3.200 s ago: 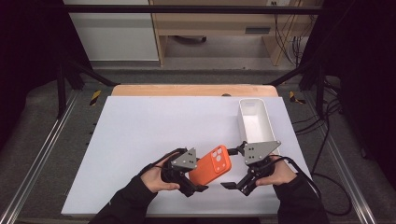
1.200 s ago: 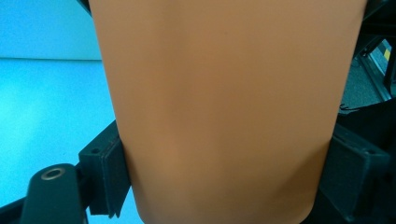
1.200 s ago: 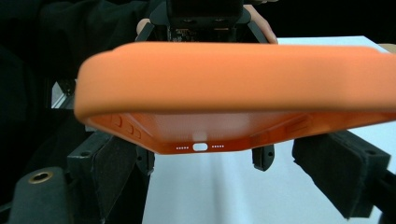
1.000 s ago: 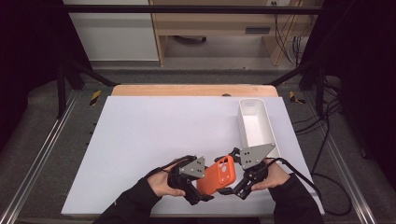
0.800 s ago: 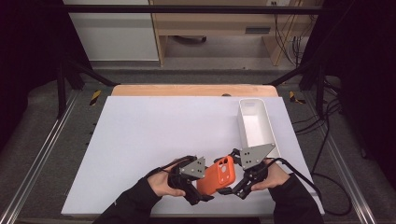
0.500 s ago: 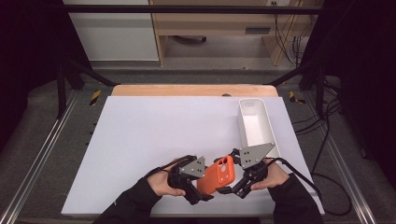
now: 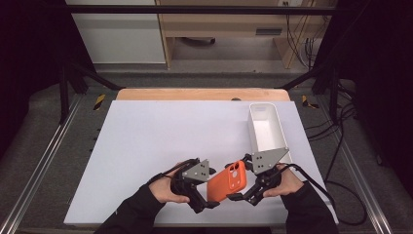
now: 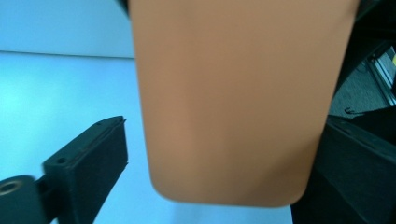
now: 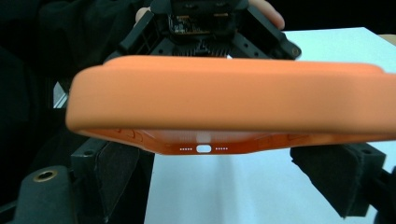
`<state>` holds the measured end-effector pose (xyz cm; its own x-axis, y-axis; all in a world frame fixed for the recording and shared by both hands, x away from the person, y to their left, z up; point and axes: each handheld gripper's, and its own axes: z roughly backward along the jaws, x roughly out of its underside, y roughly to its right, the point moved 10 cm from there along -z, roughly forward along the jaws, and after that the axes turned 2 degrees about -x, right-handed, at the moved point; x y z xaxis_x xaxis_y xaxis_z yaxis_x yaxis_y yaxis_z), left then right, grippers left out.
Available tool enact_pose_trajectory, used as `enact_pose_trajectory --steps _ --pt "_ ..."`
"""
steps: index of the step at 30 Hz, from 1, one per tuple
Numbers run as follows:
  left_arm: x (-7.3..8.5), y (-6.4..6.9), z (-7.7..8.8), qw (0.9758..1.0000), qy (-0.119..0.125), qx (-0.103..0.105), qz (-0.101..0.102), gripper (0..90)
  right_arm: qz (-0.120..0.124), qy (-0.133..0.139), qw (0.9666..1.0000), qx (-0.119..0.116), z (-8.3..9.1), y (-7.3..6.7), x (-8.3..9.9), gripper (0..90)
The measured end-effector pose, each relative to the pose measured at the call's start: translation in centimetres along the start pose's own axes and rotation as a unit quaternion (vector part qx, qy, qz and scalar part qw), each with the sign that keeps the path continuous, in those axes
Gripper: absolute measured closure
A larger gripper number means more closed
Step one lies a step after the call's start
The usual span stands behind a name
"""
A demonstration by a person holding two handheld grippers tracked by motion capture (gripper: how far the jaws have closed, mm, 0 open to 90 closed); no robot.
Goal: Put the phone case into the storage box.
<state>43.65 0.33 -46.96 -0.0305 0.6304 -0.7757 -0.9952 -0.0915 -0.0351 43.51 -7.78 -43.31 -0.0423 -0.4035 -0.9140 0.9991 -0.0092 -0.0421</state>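
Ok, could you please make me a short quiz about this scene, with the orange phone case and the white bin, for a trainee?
1. True or false: the right tongs are shut on the phone case.
2. Where does the white bin stand? A. on the left side of the table; B. on its right side; C. on the floor.
3. Fill in one word: inside, the bin is ___.
Key: 1 true; 2 B; 3 empty.
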Motion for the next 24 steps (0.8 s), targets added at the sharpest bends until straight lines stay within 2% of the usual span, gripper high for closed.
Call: enact_pose_trajectory --steps 7,9,11,14,15,16,19,20,21,23,24 --pt "0.7 -0.9 1.8 0.9995 0.009 -0.022 0.020 0.2 -0.005 -0.003 0.9997 0.025 1.0 0.6 -0.3 15.9" --pt "1.3 -1.6 2.7 0.9985 0.017 -0.036 0.038 0.2 -0.007 -0.005 0.9992 0.038 1.5 0.9 -0.3 16.0" --pt "1.6 -1.9 3.0 0.9980 0.018 -0.042 0.043 0.2 -0.010 -0.008 0.9988 0.047 1.8 1.2 -0.2 15.9" --pt "2.5 -2.9 4.2 0.9952 0.023 -0.070 0.064 0.2 -0.013 -0.016 0.9981 0.058 2.2 1.5 0.0 15.9" --pt "2.5 -2.9 4.2 0.9952 0.023 -0.070 0.064 0.2 -0.013 -0.016 0.9981 0.058 2.2 1.5 0.0 15.9" --pt "2.9 -3.4 4.7 0.9930 0.031 -0.084 0.078 0.2 -0.017 -0.017 0.9974 0.068 2.5 1.7 0.0 15.9" --pt "3.7 -4.4 5.6 0.9887 0.037 -0.109 0.096 0.2 -0.024 -0.014 0.9966 0.078 3.0 2.0 -0.1 15.8" --pt "3.7 -4.4 5.6 0.9887 0.037 -0.109 0.096 0.0 -0.026 -0.013 0.9963 0.081 3.3 2.0 -0.1 15.8" --pt "4.2 -5.0 6.1 0.9849 0.043 -0.126 0.111 0.0 -0.028 -0.012 0.9957 0.088 3.5 2.2 -0.2 15.8" --pt "4.9 -5.7 6.8 0.9804 0.048 -0.143 0.126 0.0 -0.033 -0.012 0.9948 0.096 3.9 2.5 -0.1 15.8" --pt "5.1 -5.9 7.0 0.9791 0.048 -0.149 0.129 0.0 -0.035 -0.012 0.9942 0.101 4.2 2.6 -0.2 15.8"
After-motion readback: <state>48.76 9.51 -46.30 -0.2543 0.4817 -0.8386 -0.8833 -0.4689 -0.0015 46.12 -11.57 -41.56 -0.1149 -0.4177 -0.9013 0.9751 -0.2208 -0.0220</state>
